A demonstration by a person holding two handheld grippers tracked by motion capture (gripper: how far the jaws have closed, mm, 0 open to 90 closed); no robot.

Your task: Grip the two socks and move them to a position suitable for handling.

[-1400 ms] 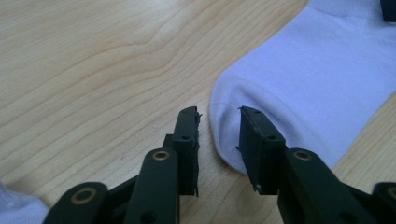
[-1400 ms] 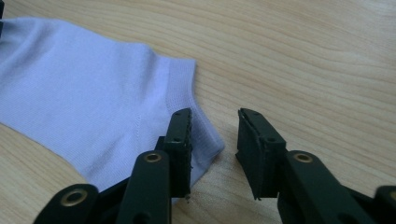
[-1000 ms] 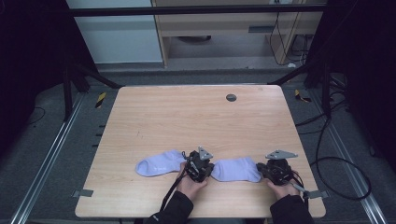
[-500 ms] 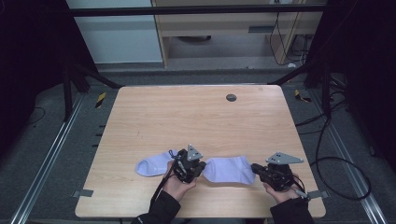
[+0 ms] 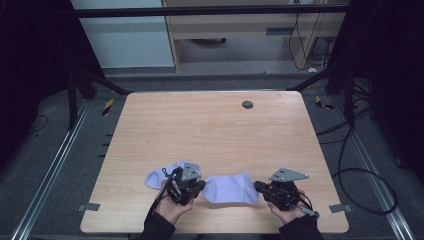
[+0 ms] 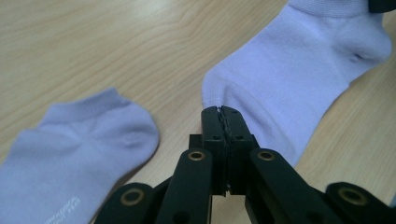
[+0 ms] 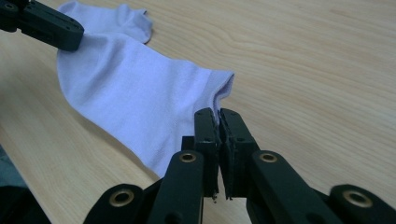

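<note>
— Where's the held sock?

— The pale lilac sock (image 5: 231, 189) lies stretched between the two grippers, near the front edge of the wooden surface (image 5: 215, 130). The left gripper (image 5: 200, 186) is clenched on its toe end, the right gripper (image 5: 257, 186) clamped on its cuff edge.

— And the other one?

— A second lilac sock (image 5: 161, 176) lies flat just left of the left gripper, close beside the first; whether they touch, I cannot tell.
</note>
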